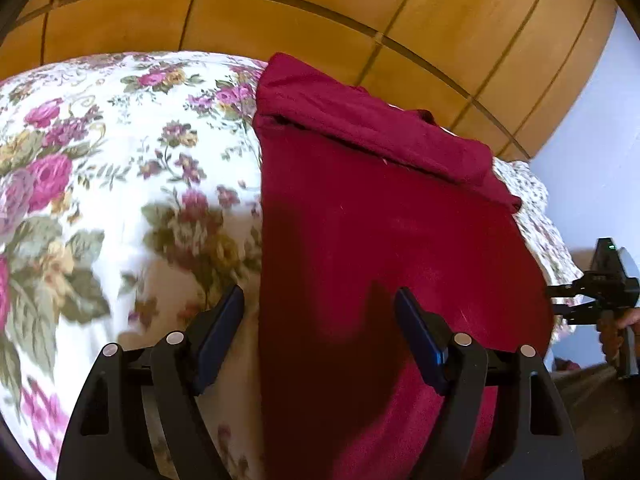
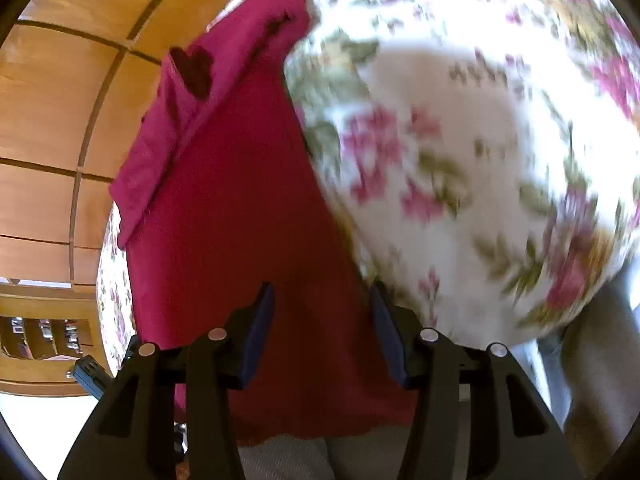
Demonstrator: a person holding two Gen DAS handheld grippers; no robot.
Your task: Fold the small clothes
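**Red garment flat on the floral bed, a gripper over each near corner**

Garment, dark red, lies spread on a bedspread printed with pink roses. No container shows in either view.

Behind the bed, from nine to two o'clock in the left wrist view, runs a wooden panelled wall; a pale blue wall fills three o'clock. In the right wrist view a wooden shelf with small items sits at eight o'clock.

The cloth's far end is folded back over itself into a thick band, from eleven towards three o'clock.

Left gripper hangs above the garment's left edge, fingers spread wide, one over the bedspread, the other over red cloth, pinching nothing. Right gripper has its fingers part-way apart over the right edge near the hem; whether the pads touch the cloth I cannot tell. In the left view it shows at four o'clock, held by a hand.
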